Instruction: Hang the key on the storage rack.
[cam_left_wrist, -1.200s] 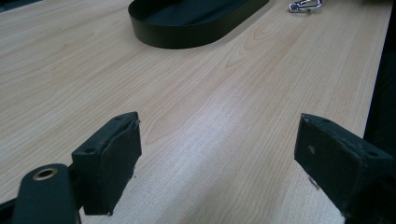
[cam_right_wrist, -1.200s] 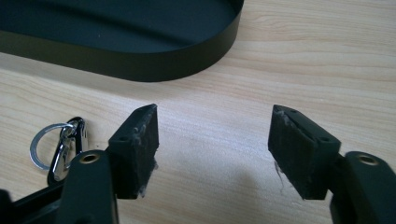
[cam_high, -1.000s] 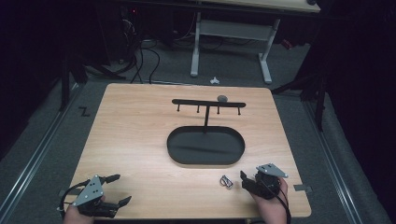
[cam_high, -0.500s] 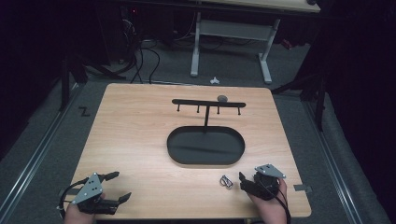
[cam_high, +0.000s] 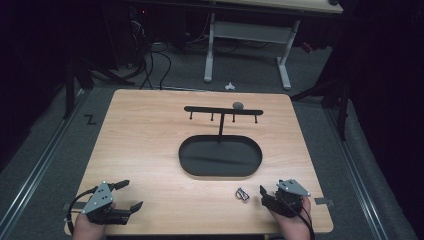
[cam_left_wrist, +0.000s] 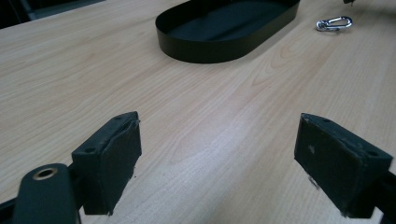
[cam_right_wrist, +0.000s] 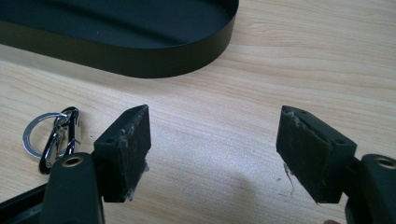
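Note:
A small metal carabiner with a key ring lies on the wooden table just in front of the black oval tray. My right gripper rests near the table's front right, open, with the carabiner just outside its left jaw and nothing between its pads. Near the front left corner my left gripper stands open and empty; from it the carabiner lies far off beside the tray. A black hook rack rises on a post from the tray's back edge.
A small grey object sits on top of the rack's bar. Behind the table stand a white desk frame and cables on the grey floor. A metal rail runs along the table's left side.
Both grippers have barely shifted. The carabiner lies where it was.

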